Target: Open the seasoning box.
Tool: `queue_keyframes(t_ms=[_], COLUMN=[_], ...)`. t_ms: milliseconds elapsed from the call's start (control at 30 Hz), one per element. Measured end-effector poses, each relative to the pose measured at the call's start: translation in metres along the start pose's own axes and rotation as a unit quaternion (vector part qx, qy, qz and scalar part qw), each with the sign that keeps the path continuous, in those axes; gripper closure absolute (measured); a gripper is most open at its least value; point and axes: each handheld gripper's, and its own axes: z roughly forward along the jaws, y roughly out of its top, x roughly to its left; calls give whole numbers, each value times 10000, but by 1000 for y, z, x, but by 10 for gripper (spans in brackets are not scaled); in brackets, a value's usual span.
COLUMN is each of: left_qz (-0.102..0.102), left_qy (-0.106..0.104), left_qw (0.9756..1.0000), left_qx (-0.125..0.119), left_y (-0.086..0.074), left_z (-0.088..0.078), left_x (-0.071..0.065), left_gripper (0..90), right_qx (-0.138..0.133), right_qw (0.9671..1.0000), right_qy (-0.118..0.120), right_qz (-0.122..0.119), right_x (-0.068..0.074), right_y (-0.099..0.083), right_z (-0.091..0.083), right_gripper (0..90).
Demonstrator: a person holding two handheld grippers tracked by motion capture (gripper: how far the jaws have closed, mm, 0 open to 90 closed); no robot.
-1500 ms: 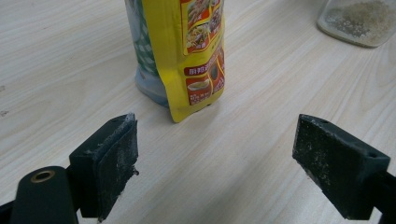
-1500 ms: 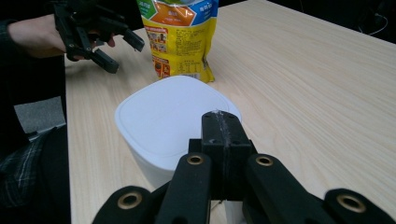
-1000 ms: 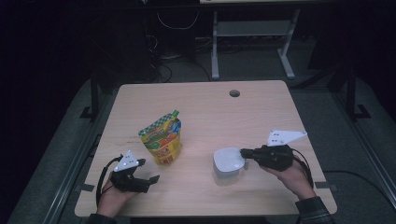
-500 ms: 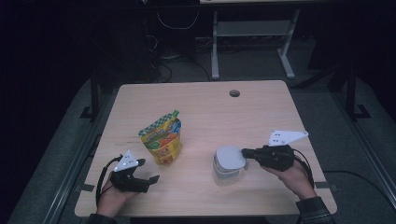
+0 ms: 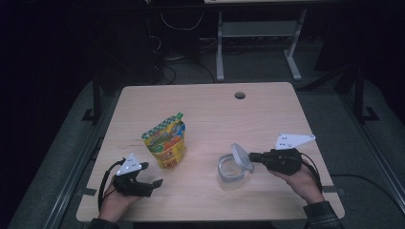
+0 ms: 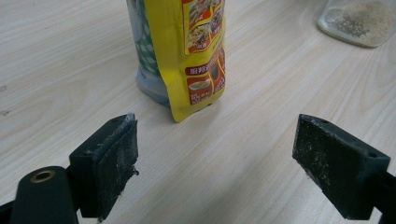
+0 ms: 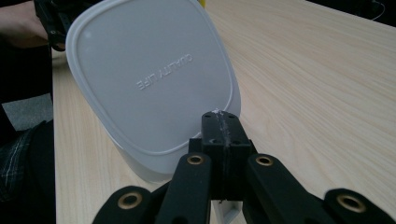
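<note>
so the right gripper (image 5: 253, 156) had its jaws pinched tight on the edge of a white lid (image 5: 241, 156), holding it tilted up over the clear container (image 5: 230, 172) that sat on the table (image 5: 267, 114) at roughly 5 o'clock from the middle. in the right gripper view the lid (image 7: 149, 79) stood nearly on edge right past the closed jaws, embossed lettering facing the camera. the left gripper (image 5: 155, 183) sat near the 7 o'clock corner, jaws spread wide with nothing in them, just bare wood between the pads. the yellow snack pouch (image 5: 166, 142) stood upright at its 1 o'clock, apart from it. the left gripper view had that pouch (image 6: 196, 56) dead ahead, with the container (image 6: 359, 21) off at 2 o'clock.
</note>
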Motion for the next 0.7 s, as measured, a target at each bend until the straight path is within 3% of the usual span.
queue_keyframes(t_ms=[700], left_qz=[-2], left_qy=[6], left_qw=[10000], left_qx=[-7], left_y=[0], left_z=[0], left_x=[0], left_gripper=[135], right_qx=[240], right_qw=[9996], right_qy=[-86], right_qz=[77], right_x=[-3], right_y=[-11], right_z=[4], right_gripper=[900])
